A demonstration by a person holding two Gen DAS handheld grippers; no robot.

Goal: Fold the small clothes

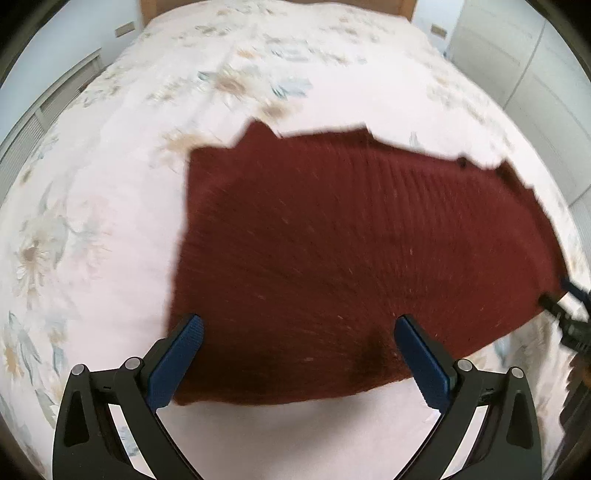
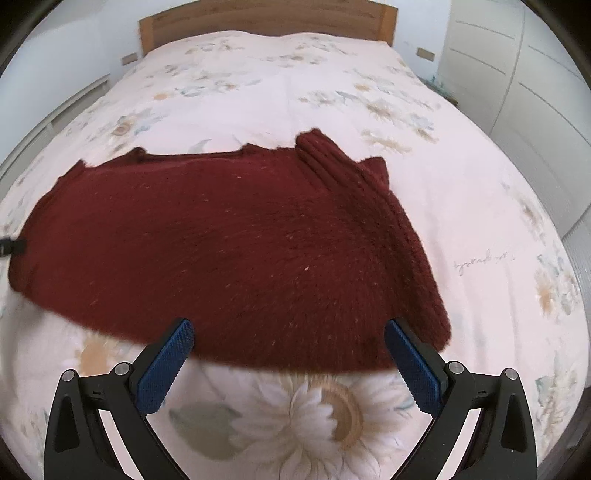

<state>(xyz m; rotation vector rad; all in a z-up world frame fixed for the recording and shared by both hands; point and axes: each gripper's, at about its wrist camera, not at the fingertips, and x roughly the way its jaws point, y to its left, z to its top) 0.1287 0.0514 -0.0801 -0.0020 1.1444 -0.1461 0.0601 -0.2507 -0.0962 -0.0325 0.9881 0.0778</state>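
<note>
Here: ribbed maroon knit sweater (image 1: 332,240) flat on floral bedspread (image 2: 461,177); both tools spread wide, empty.

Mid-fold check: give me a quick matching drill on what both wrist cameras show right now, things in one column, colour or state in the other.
Things:
1. dark red knitted sweater
2. floral pale pink bedspread
3. wooden headboard
4. left gripper

States:
A. light brown, at the far end
B. jaws wide open, holding nothing
C. spread flat, one sleeve folded over it
D. lies under the garment

Pairs: 1-C, 2-D, 3-A, 4-B
</note>
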